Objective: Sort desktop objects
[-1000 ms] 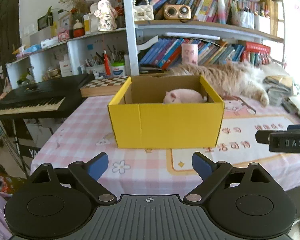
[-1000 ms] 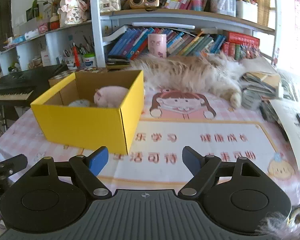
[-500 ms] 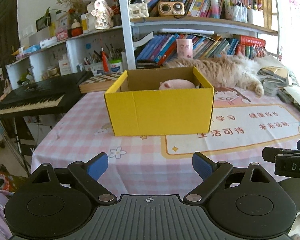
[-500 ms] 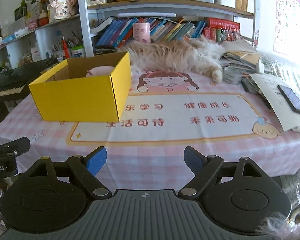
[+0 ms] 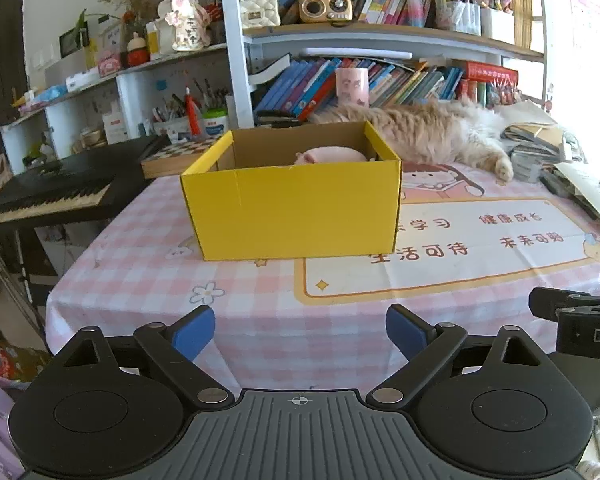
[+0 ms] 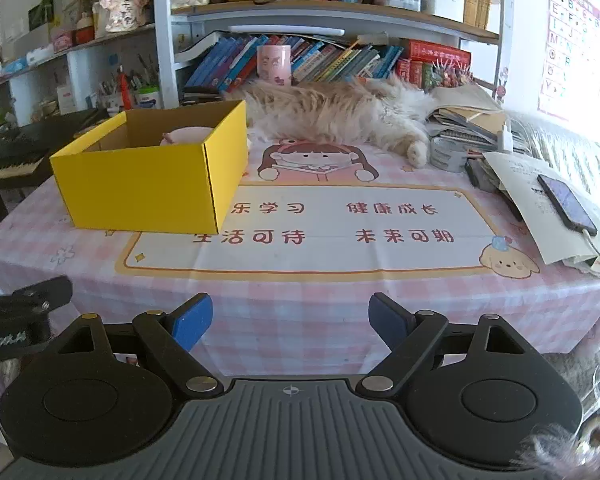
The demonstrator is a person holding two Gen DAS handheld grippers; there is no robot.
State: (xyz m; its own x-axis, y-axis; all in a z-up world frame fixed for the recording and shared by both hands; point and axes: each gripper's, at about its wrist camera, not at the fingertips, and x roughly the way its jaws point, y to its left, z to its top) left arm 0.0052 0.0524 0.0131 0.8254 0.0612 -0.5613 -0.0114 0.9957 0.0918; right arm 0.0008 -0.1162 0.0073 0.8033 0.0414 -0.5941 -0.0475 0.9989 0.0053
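A yellow cardboard box (image 5: 296, 208) stands on the pink checked tablecloth (image 5: 148, 264); it also shows in the right wrist view (image 6: 148, 184). A pink plush toy (image 5: 332, 156) lies inside it, partly hidden by the box wall, and shows in the right wrist view (image 6: 186, 135) too. My left gripper (image 5: 299, 330) is open and empty, held off the table's front edge. My right gripper (image 6: 290, 320) is open and empty, also off the front edge, to the right of the box.
A fluffy orange cat (image 6: 340, 112) lies at the back of the table. Papers, notebooks and a phone (image 6: 566, 202) lie at the right. A keyboard piano (image 5: 48, 196) stands left of the table. Bookshelves (image 5: 380, 80) stand behind.
Both grippers have pulled back from the box toward the table's front edge, so the box looks smaller and farther. Both stay open and empty.
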